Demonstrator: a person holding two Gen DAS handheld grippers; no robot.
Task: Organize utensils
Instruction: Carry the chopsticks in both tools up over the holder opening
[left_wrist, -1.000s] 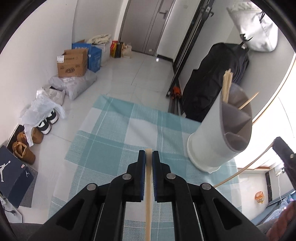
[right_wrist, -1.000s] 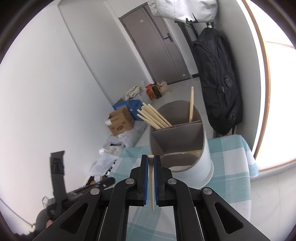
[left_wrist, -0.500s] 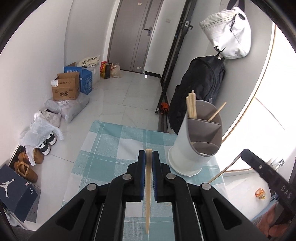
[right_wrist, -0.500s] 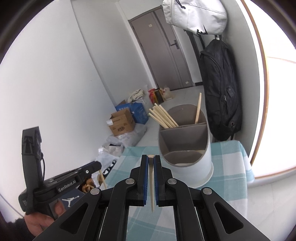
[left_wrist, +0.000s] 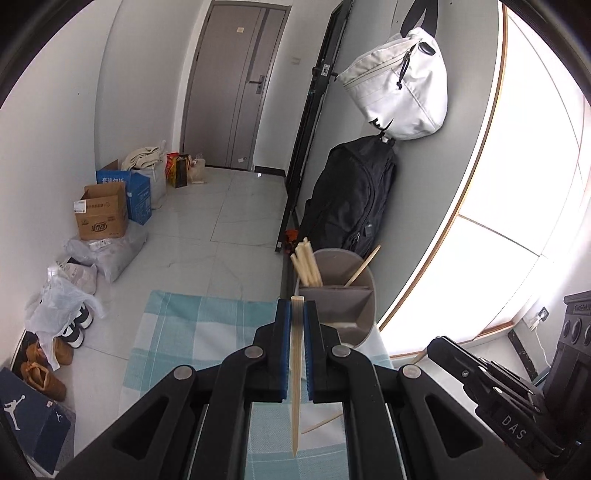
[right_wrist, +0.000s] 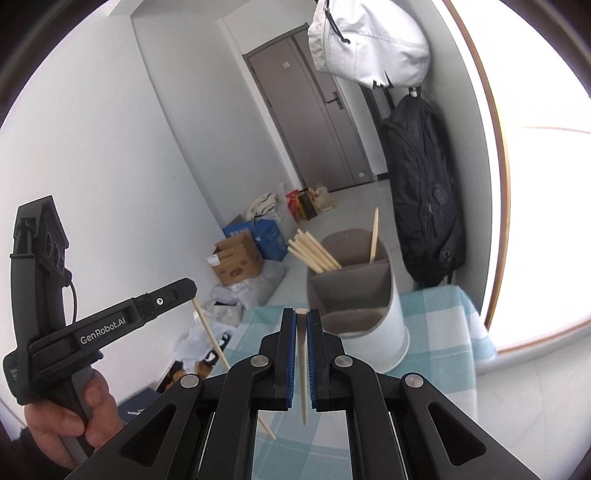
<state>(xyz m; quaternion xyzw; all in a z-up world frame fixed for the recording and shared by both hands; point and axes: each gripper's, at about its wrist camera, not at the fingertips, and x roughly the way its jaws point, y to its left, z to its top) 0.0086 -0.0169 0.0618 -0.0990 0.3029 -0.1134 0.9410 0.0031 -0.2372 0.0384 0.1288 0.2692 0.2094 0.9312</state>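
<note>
The counter (right_wrist: 439, 314) under its teal check cloth carries a white utensil holder (right_wrist: 373, 317) with grey dividers, standing upright ahead of both grippers and a little to the right of each; its back compartments already hold a bundle of chopsticks (right_wrist: 314, 251) leaning left and a single stick leaning the other way, while the front compartments look free. The right gripper (right_wrist: 302, 332) is clamped on a pale chopstick (right_wrist: 303, 373) whose long axis runs along the fingers, blunt end forward toward the holder and pointed tip hanging back below the jaws. The left gripper (left_wrist: 297, 325) likewise pinches a chopstick (left_wrist: 296, 376), blunt end forward, tip hanging back; in the right wrist view that stick slants steeply down from the jaws. The right gripper seems the nearer to the holder's mouth, so the coming move probably turns on tipping its stick upright above an open compartment. One more chopstick (left_wrist: 321, 422) lies on the cloth, below the left gripper. Readable writing: "GenRobot.AI" on the left gripper's side, "DAS" on the right gripper's body, a Jordan logo on a dark shoebox (left_wrist: 26, 410) on the floor.
</note>
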